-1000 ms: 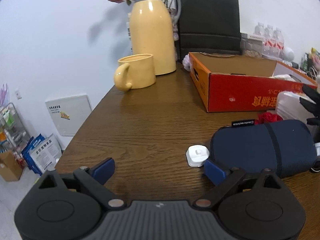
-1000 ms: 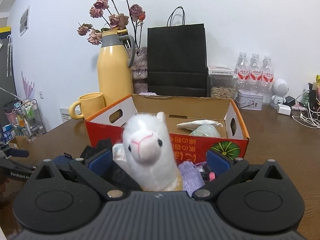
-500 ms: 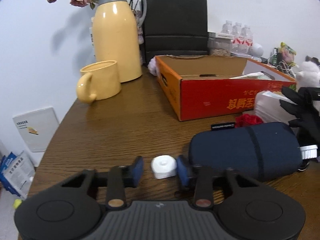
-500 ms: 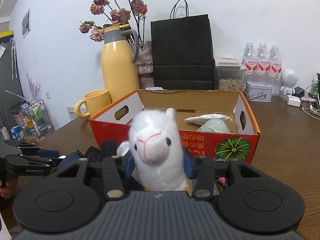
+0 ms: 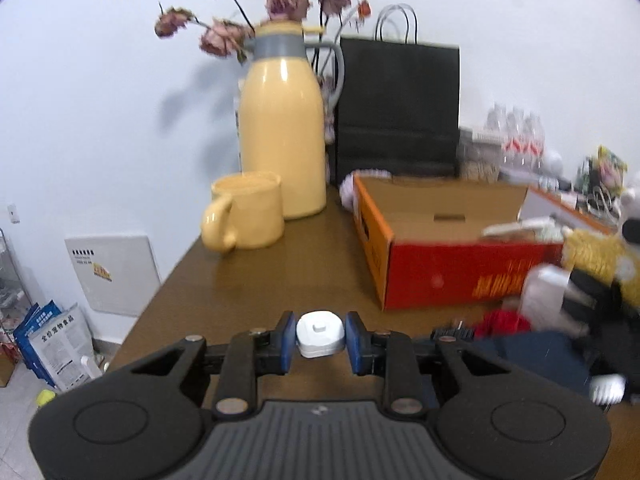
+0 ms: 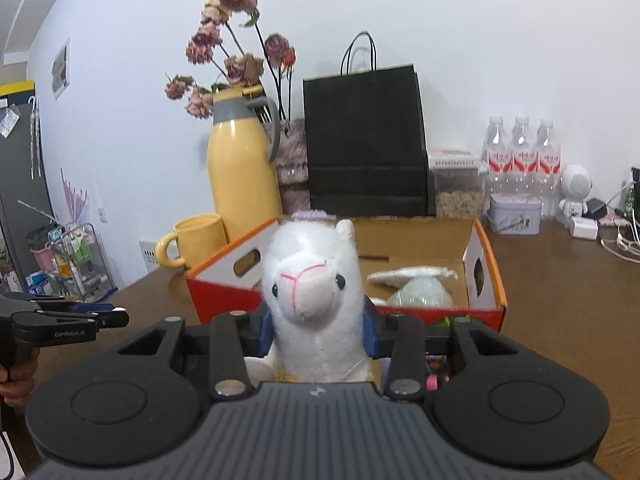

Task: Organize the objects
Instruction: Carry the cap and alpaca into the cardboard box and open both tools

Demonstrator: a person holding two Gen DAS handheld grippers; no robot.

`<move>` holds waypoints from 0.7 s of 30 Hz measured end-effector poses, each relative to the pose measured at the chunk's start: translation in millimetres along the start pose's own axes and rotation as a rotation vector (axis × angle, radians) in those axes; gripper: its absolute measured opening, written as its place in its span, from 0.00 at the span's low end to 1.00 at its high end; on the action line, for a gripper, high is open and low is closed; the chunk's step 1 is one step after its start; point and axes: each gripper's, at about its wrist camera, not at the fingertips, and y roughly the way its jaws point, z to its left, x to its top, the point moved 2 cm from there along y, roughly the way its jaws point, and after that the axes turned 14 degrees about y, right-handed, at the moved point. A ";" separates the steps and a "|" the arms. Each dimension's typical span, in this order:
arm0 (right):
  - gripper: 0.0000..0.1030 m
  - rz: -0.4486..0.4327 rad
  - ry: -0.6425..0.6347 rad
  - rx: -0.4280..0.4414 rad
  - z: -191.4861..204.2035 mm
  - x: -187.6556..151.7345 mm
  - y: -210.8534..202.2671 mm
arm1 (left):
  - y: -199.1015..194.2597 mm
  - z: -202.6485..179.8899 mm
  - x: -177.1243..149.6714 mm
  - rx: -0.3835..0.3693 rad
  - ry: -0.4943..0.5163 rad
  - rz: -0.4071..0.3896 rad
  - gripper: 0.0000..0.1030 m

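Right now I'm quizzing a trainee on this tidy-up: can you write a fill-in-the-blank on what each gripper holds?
1. The left gripper is shut on a small ____ case.
2. The right gripper is shut on a white plush ____.
3. The yellow mug stands in front of the yellow ____.

Missing words: white; alpaca; jug

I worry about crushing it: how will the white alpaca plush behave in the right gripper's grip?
The alpaca plush looks soft, so it probably squashes harmlessly. It seems light. The right gripper pinches its neck, so the body may droop.
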 end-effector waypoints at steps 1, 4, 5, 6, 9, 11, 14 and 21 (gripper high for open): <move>0.40 -0.007 0.001 0.003 0.4 2.7 0.1 | -1.3 -1.3 5.5 0.001 -0.005 -0.013 0.24; 0.40 -0.031 0.007 0.015 2.3 11.1 1.8 | -4.1 -7.5 23.6 -0.008 -0.012 -0.054 0.24; 0.40 -0.039 0.010 0.021 2.9 14.7 2.6 | -3.7 -10.4 30.4 -0.013 -0.013 -0.068 0.24; 0.40 -0.049 0.016 0.028 3.5 19.1 3.9 | -2.9 -13.5 38.1 -0.017 -0.015 -0.081 0.24; 0.40 -0.074 0.028 0.051 6.1 30.5 7.9 | 3.1 -24.5 59.8 -0.028 -0.015 -0.112 0.24; 0.40 -0.088 0.039 0.065 6.9 38.7 13.9 | 9.8 -33.9 75.1 -0.036 -0.014 -0.126 0.24; 0.40 -0.097 0.061 0.084 6.8 49.3 25.9 | 19.0 -48.4 93.1 -0.050 -0.010 -0.145 0.24; 0.40 -0.088 0.121 0.105 -2.1 64.3 64.4 | 55.5 -79.9 127.6 -0.068 -0.008 -0.140 0.24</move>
